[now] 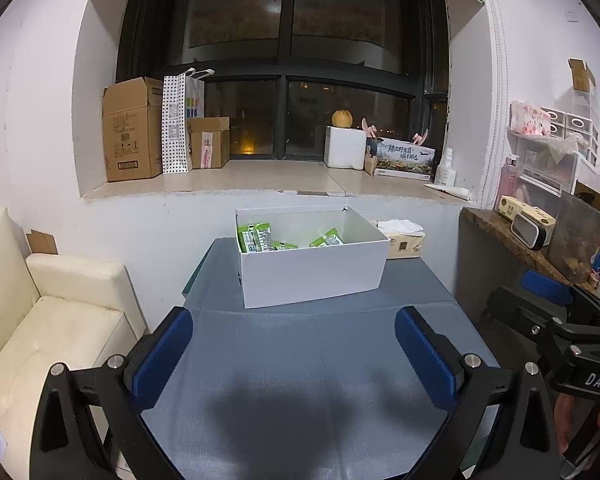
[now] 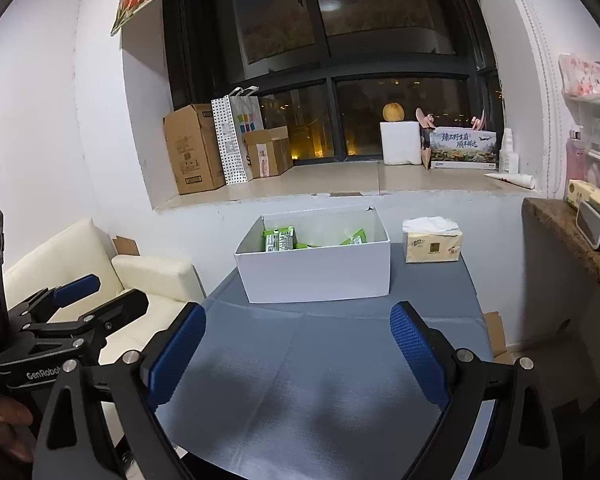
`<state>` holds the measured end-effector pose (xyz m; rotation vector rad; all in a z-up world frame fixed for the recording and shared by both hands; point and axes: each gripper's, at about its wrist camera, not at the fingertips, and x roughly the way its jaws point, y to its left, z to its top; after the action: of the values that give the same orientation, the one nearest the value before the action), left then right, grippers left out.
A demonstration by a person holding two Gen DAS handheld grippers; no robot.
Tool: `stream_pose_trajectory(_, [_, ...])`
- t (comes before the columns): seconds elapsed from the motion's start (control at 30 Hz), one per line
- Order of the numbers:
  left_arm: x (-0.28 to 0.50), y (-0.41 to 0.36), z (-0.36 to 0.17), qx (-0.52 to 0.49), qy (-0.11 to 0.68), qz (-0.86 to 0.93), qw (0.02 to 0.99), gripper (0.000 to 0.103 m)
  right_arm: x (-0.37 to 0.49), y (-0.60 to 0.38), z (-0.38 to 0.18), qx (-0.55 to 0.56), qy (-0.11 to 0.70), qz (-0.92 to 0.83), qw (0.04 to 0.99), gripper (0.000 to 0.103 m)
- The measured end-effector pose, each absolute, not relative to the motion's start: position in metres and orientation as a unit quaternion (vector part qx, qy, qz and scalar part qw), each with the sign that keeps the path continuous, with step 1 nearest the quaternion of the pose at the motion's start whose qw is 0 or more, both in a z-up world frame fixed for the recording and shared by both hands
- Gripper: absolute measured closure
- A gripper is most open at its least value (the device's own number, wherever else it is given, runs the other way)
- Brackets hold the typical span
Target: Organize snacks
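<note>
A white open box (image 1: pixel 312 276) stands at the far end of the grey-blue table (image 1: pixel 300 360); it also shows in the right wrist view (image 2: pixel 316 276). Several green snack packets (image 1: pixel 256 238) lie inside it, also seen in the right wrist view (image 2: pixel 278 239). My left gripper (image 1: pixel 294 344) is open and empty, held above the table's near part, well short of the box. My right gripper (image 2: pixel 298 344) is open and empty, likewise short of the box. Each gripper shows at the edge of the other's view: the right one (image 1: pixel 556 312) and the left one (image 2: pixel 88 296).
A tissue pack (image 2: pixel 432 245) sits on the table right of the box. A cream sofa (image 1: pixel 40 320) stands to the left. A wooden shelf (image 1: pixel 512 240) with clutter is to the right. The window sill (image 1: pixel 260 178) behind holds cardboard boxes and a paper bag.
</note>
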<state>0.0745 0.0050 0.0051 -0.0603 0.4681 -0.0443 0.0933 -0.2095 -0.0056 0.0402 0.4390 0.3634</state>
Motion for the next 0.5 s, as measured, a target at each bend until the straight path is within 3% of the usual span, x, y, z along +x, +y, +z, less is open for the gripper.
stream_pose_trajectory(0.5, [0.0733, 0.0033, 0.0047, -0.028, 0.234, -0.025, 0.971, 0.000, 0.0927, -0.2079, -0.0026, 0.011, 0.216, 0.170, 0.961, 0.007])
